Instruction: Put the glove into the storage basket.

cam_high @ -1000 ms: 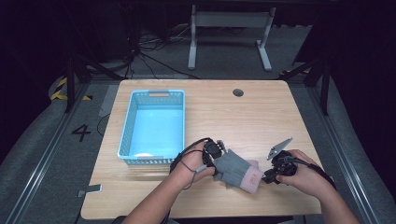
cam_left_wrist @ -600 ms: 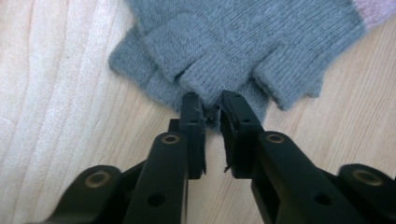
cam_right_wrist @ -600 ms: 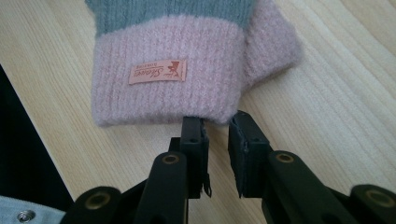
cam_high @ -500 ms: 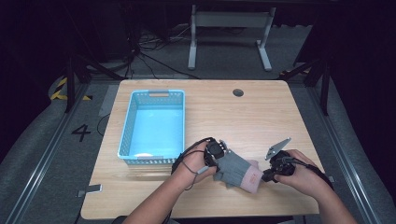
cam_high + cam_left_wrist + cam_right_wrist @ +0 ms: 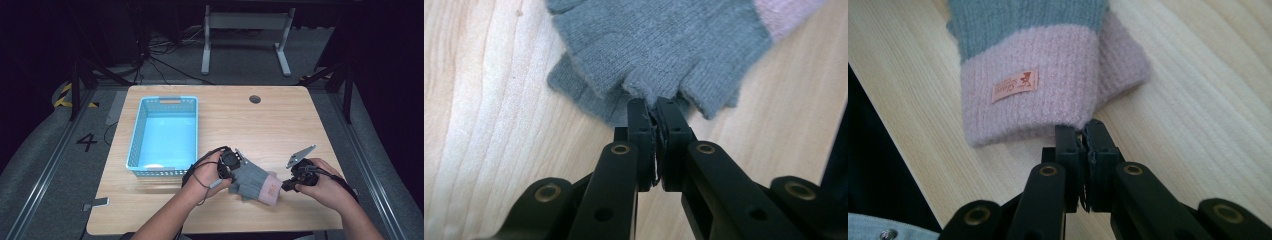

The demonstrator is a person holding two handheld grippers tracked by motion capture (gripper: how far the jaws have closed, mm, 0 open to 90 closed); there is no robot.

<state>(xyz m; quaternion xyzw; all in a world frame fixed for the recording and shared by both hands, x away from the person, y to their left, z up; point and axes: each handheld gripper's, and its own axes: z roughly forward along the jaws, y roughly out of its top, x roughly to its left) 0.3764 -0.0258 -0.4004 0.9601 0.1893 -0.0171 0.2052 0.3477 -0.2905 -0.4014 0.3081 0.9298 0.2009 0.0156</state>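
Observation:
A grey knitted glove [image 5: 251, 180] with a pink cuff [image 5: 270, 188] lies near the front edge of the wooden table [image 5: 280, 120], between both hands. My left gripper [image 5: 235, 165] is shut on the glove's [image 5: 659, 45] finger end; its jaws [image 5: 651, 107] pinch the knit between two finger stubs. My right gripper [image 5: 286, 186] is shut on the edge of the pink cuff [image 5: 1048, 95], which carries a small orange label [image 5: 1014, 85]; its jaws [image 5: 1083, 132] are closed on the cuff's rim. A second grey layer [image 5: 579, 87] shows under the glove's fingers.
A light blue plastic basket [image 5: 142, 135] stands on the table's left half, just left of my left hand. A dark round hole [image 5: 255, 99] marks the far middle of the table. Table legs and cables lie on the floor beyond.
The left gripper and the glove's finger end have shifted slightly left and forward. The right gripper holds about the same place.

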